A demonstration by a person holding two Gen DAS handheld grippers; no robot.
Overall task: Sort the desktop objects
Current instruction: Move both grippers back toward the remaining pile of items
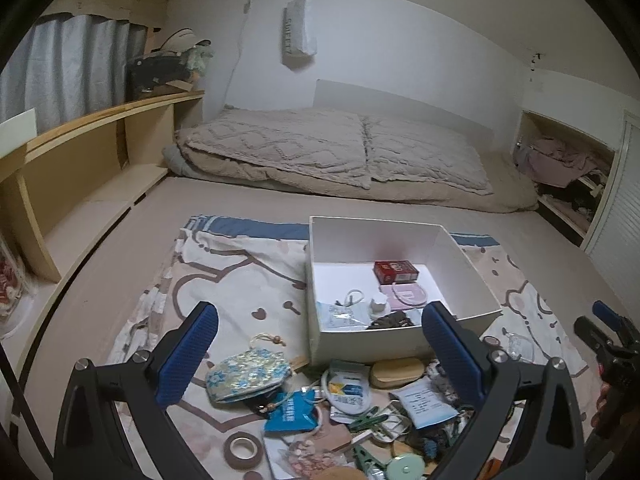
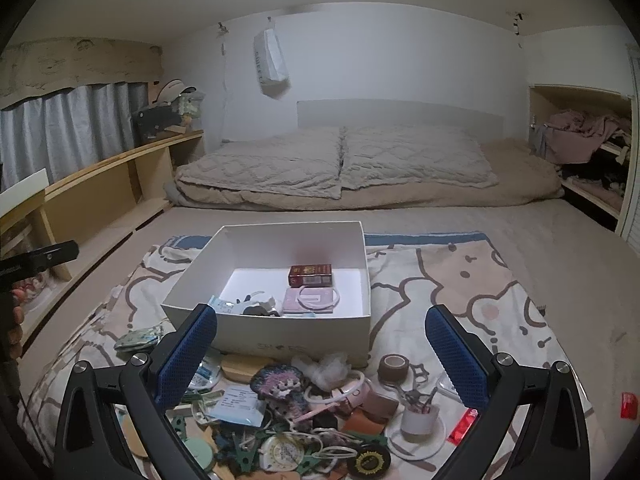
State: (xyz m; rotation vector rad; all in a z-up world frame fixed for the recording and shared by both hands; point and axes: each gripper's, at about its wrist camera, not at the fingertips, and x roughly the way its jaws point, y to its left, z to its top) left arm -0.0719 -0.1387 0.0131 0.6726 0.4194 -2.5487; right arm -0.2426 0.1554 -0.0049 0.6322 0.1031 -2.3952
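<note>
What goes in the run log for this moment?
left gripper: open, empty | right gripper: open, empty | white box: partly filled | clutter pile: unsorted, in front of box

Left gripper (image 1: 320, 344) hung wide open above the clutter.
A white box (image 1: 472, 264) held a red pack (image 1: 396, 272); a floral pouch (image 1: 248, 374) lay beside it.

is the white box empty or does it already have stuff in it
Partly filled. The white box is open-topped and holds a red pack, a pink item and small bits at its near side; much floor stays bare.
</note>
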